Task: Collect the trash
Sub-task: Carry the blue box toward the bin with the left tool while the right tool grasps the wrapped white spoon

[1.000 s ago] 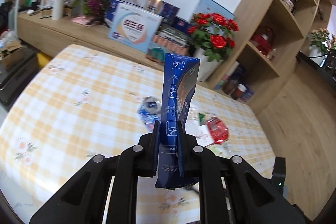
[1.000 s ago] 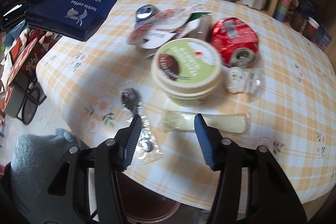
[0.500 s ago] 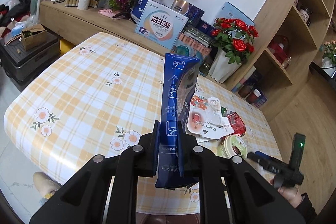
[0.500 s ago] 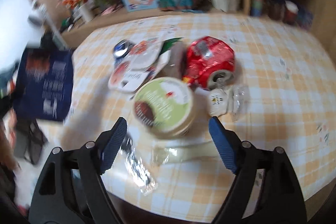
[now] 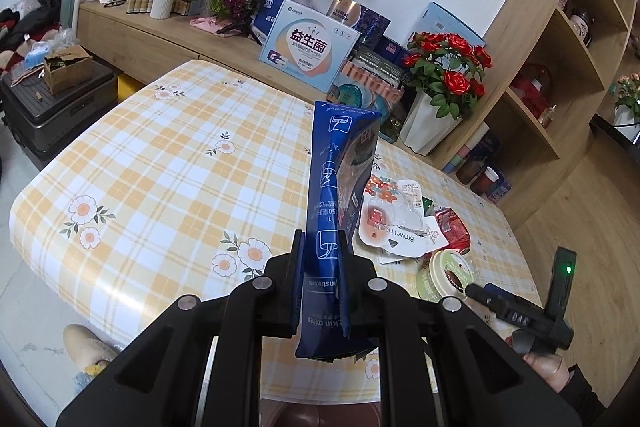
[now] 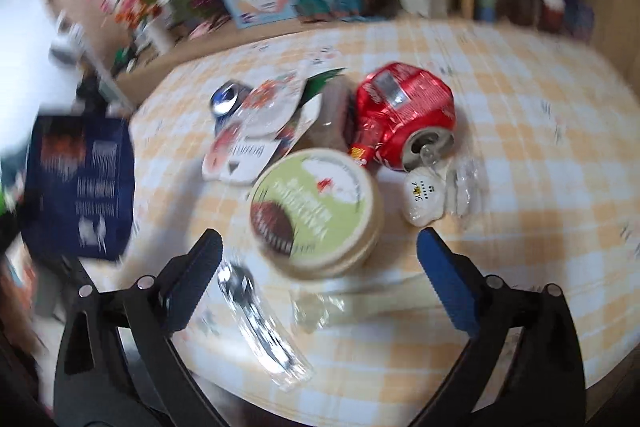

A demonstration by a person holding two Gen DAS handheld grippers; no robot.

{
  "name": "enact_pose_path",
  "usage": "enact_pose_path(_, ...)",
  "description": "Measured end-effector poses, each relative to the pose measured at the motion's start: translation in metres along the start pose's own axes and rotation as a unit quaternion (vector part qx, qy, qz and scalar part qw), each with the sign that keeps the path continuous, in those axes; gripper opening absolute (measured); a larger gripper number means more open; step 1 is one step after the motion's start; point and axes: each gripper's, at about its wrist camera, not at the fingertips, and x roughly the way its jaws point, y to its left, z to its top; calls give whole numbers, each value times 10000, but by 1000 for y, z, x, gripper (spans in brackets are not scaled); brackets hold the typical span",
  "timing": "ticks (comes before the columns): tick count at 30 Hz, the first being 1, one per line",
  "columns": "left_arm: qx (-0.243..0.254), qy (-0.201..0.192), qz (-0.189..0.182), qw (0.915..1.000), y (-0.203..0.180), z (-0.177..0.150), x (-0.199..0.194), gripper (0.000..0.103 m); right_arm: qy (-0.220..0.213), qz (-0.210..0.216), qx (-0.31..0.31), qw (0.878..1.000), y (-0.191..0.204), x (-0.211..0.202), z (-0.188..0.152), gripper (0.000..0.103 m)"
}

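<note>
My left gripper [image 5: 320, 247] is shut on a tall blue coffee pouch [image 5: 340, 163], held upright above the near edge of the checked table [image 5: 160, 167]. The right wrist view is blurred; there the pouch [image 6: 80, 183] hangs at the left. My right gripper [image 6: 318, 241] has its jaws opening wide, with no pad touching anything. Just beyond its fingertips lies a round green-lidded tub [image 6: 316, 211]. Around the tub lie a crushed red can [image 6: 404, 115], a white blister pack [image 6: 256, 131], a small blue can [image 6: 226, 99], a wrapped spoon [image 6: 256, 323] and a white sachet [image 6: 424, 195].
A clear wrapper [image 6: 340, 307] lies near the table's front edge. A dark round container [image 5: 296, 411] shows below that edge. Boxes, flower pots and a wooden shelf [image 5: 560, 67] line the far side. A hand [image 5: 548, 367] holds the right gripper at lower right.
The right jaws have spread much wider and now frame the green-lidded tub. The left gripper has drawn back from the trash pile, still holding the blue pouch.
</note>
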Motion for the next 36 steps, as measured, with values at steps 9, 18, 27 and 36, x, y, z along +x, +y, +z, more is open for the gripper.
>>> enact_pose_path(9,-92,127,-112,9998,-2,-10,0,14,873,-1,-2164,9724,0,12,-16,83)
enact_pose_path(18,-30,179,-1,9998,-12,-15,-6,14,1808,187,-3268,9274,-1,55,-15,73)
enact_pose_path(27,-21,210,0,9998,-19,-21,-13,14,2153,719,-2808,9325,-9,50,-19,27)
enact_pose_path(36,-28,218,0,9998,-33,-35,-34,14,1637,969,-2206,9566,0,6,-39,19)
